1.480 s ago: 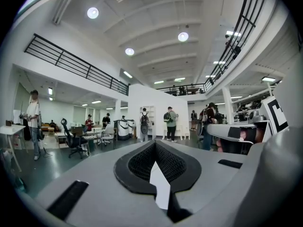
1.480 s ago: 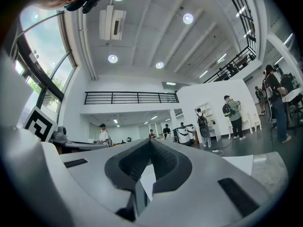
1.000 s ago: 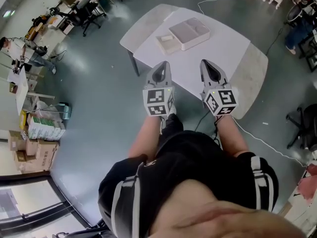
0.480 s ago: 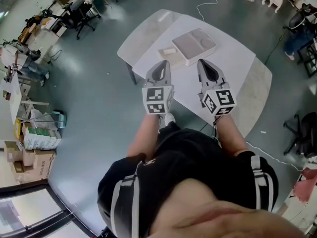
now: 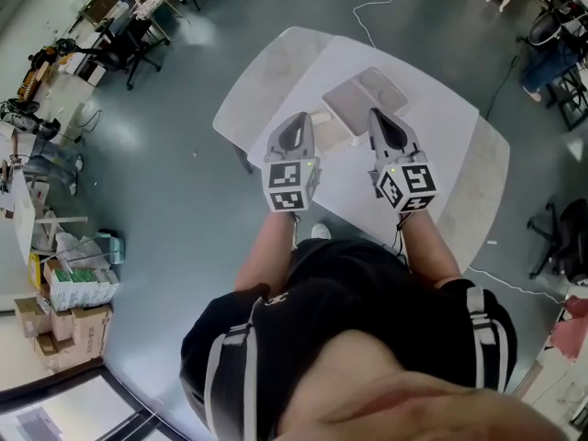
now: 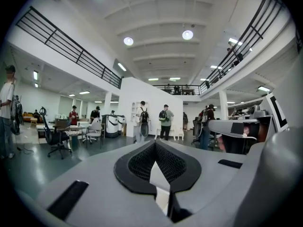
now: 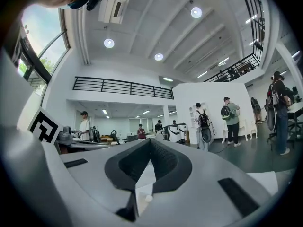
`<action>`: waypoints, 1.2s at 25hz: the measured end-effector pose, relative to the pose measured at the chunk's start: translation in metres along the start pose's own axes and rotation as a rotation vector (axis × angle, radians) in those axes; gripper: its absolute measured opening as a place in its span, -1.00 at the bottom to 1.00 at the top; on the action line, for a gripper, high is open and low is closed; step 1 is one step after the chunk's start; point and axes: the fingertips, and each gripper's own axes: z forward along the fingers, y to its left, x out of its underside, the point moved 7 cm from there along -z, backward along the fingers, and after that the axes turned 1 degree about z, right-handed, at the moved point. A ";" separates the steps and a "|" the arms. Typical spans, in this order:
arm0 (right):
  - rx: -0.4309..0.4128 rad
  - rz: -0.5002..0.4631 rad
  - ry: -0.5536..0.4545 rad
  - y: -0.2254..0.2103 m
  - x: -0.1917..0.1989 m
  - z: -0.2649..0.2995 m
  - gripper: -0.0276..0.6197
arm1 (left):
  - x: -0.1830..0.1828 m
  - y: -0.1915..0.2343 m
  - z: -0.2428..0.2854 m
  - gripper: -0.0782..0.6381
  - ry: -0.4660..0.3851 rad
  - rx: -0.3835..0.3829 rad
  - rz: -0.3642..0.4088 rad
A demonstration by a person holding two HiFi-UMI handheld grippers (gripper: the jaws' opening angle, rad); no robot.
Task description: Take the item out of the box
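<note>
A flat, pale box [image 5: 366,97] with its lid on lies on the white table [image 5: 441,127] ahead of me in the head view. A smaller cream item [image 5: 322,118] sits beside it on the left, partly hidden behind the left gripper. My left gripper [image 5: 297,119] and right gripper [image 5: 378,116] are held side by side over the table's near part, tips close to the box. In both gripper views the jaws point up into the hall. The left gripper [image 6: 155,148] and the right gripper [image 7: 149,143] are shut with nothing between them.
Desks and office chairs [image 5: 124,39] stand at the upper left, cardboard boxes [image 5: 64,338] at the lower left. A white cable [image 5: 366,7] runs across the floor beyond the table. A black chair [image 5: 562,237] stands at the right. Several people [image 6: 165,122] stand far off in the hall.
The table and box have come closer in the head view, and both gripper tips now overlap the table beside the box. Both grippers stay shut and side by side.
</note>
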 end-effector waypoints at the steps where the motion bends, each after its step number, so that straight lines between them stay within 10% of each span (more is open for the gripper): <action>1: 0.014 0.000 0.002 -0.002 0.001 0.008 -0.88 | -0.001 0.007 0.007 -0.75 -0.003 0.006 -0.011; 12: 0.125 0.003 0.025 -0.035 0.009 0.038 -0.88 | 0.016 0.051 0.053 -0.75 0.038 0.134 -0.051; 19: 0.137 0.007 0.049 -0.058 0.019 0.029 -0.88 | 0.039 0.031 0.071 -0.75 0.122 0.252 0.213; 30: 0.218 0.007 0.108 -0.087 0.033 -0.002 -0.88 | 0.112 0.028 0.106 -0.74 0.479 0.452 0.522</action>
